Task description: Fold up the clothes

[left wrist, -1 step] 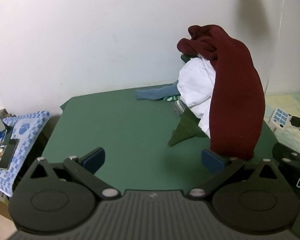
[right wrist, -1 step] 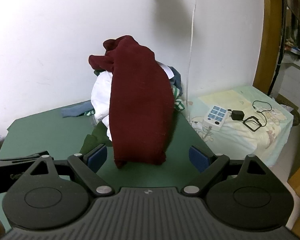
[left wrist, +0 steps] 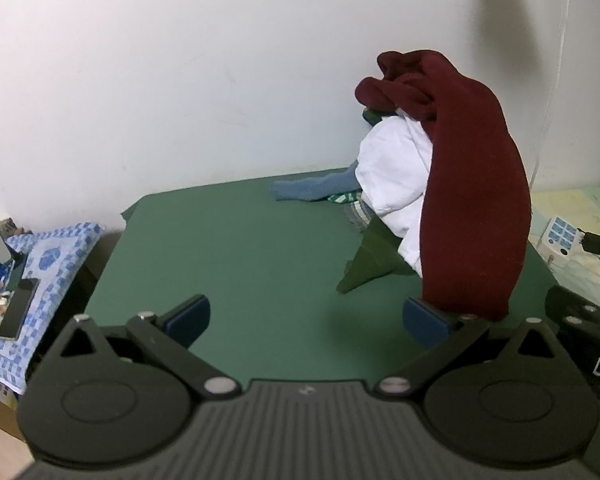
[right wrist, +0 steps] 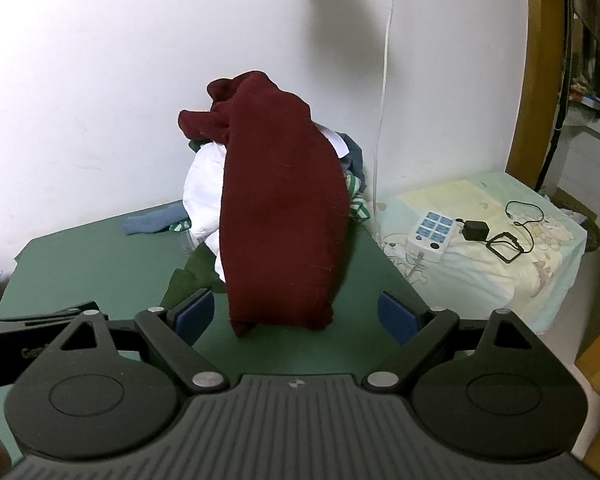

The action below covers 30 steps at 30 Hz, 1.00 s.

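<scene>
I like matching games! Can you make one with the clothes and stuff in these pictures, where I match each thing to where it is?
Things:
1. dark red knitted garment
2. white cloth
3. blue sock-like piece
4. white power strip with blue sockets

Places:
A. lying flat on the green table cover, sticking out of the pile's left side
B. on the pale printed sheet to the right of the table
C. draped over the top and down the front of the pile
D. in the pile, partly under the red garment

Pairs: 1-C, 2-D, 3-A, 4-B
</scene>
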Available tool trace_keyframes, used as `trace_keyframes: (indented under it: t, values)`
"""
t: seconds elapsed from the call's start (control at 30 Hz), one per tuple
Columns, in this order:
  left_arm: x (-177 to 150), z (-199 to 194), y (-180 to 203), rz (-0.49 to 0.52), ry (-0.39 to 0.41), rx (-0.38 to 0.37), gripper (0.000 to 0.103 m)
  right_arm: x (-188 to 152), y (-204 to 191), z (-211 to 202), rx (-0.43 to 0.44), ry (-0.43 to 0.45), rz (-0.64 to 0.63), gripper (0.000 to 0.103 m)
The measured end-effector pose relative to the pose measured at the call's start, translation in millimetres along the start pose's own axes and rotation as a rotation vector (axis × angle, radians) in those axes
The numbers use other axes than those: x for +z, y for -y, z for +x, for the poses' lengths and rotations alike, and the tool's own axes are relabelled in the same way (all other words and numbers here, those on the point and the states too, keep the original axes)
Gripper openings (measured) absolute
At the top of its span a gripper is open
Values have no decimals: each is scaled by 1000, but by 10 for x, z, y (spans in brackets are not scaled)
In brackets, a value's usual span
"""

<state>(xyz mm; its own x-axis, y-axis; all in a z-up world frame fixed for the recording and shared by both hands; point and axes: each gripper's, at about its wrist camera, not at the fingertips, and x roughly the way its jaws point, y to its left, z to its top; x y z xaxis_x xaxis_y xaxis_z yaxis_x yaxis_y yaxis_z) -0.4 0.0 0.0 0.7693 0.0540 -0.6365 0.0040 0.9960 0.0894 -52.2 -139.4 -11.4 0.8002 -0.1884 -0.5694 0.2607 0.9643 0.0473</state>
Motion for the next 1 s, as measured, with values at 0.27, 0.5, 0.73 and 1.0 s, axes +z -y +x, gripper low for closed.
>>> trace_keyframes:
  t: [0.27, 0.5, 0.73, 1.0]
  values:
    - [34, -22, -154, 5, -7, -4, 103, -4, -123, -2, -11, 14, -1, 91]
    - [25, -142, -331, 25, 9, -11, 103, -17, -296, -136, -45, 25, -3, 91]
    - [22, -172, -341, 42, 18, -34, 103, -47, -302, -184, -75, 36, 7, 91]
    - [-9, -180, -292, 52, 18, -51, 103, -71, -290, -202, -93, 44, 13, 91]
